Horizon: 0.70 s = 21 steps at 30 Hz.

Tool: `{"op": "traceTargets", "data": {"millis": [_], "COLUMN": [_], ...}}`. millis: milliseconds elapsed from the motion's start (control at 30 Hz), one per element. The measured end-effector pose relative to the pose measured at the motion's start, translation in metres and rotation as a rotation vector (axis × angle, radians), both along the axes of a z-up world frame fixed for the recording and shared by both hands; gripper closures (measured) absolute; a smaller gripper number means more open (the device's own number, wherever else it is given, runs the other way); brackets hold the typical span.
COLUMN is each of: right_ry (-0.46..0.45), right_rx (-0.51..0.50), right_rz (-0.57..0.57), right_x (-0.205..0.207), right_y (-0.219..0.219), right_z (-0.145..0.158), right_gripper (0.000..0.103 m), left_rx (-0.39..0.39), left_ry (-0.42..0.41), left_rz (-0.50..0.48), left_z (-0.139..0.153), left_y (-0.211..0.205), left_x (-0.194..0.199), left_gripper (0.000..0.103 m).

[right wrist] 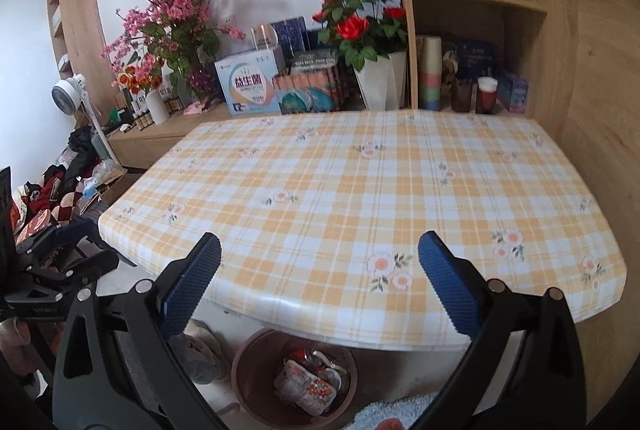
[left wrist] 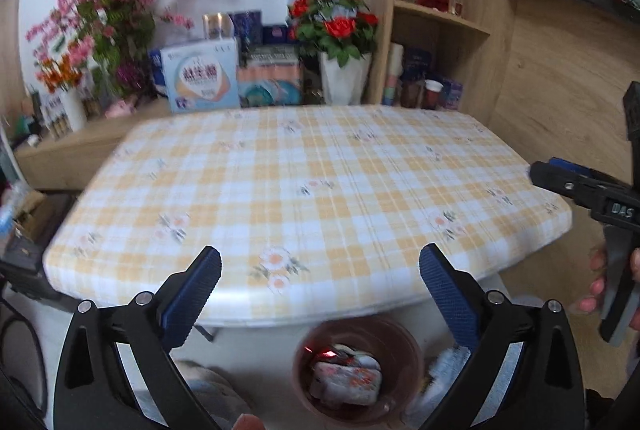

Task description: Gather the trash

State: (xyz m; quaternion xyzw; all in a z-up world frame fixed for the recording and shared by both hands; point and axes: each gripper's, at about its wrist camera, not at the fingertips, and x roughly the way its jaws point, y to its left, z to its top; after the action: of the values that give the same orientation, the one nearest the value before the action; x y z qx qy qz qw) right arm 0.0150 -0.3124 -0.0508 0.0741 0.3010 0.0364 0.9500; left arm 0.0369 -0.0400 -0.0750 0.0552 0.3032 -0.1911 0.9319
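A round brown bin [left wrist: 404,346] [right wrist: 248,362] stands on the floor just under the near edge of the table. Inside it lies crumpled trash [left wrist: 346,380] [right wrist: 306,388], mostly a white wrapper with red and orange print. My left gripper [left wrist: 320,258] hovers above the bin and the table edge, open, with nothing between its blue pads. My right gripper [right wrist: 320,254] is also open and holds nothing, above the same table edge a little to the right. The checked tablecloth [left wrist: 304,166] [right wrist: 360,182] carries no loose items.
Behind the table, a low wooden counter holds flower vases [right wrist: 380,82], boxes and packets. Shelves with cups [right wrist: 430,78] rise at the right. Clothes and clutter [right wrist: 60,190] lie on the floor at the left. A hand [left wrist: 592,290] holds the other tool at the right edge.
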Motion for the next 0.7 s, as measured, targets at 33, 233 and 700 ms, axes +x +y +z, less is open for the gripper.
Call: {"op": "traceTargets", "data": {"millis": [33,233,700], "right_ry": [-0.011,-0.075,-0.157], "right_rx": [-0.013,-0.072,-0.131], "right_rz": [-0.001,0.003,-0.032], "right_x": [-0.001,-0.004,-0.024], "right_y": [0.001,0.012,0.029], "right_z": [0.007,0.054,0.121], "right_gripper": [0.006,0.006,0.006], "left_rx": [0.017,0.003,-0.032], "left_ry": [-0.042,-0.188,-0.323], "left_rz": [0.017,0.017,0.046], "left_z": [0.011,0.065,0.141], "left_y": [0.001,0.008,0.021], "left_x": [0.0,-0.004,-0.027], "left_gripper": [0.006,0.006,0.006]}}
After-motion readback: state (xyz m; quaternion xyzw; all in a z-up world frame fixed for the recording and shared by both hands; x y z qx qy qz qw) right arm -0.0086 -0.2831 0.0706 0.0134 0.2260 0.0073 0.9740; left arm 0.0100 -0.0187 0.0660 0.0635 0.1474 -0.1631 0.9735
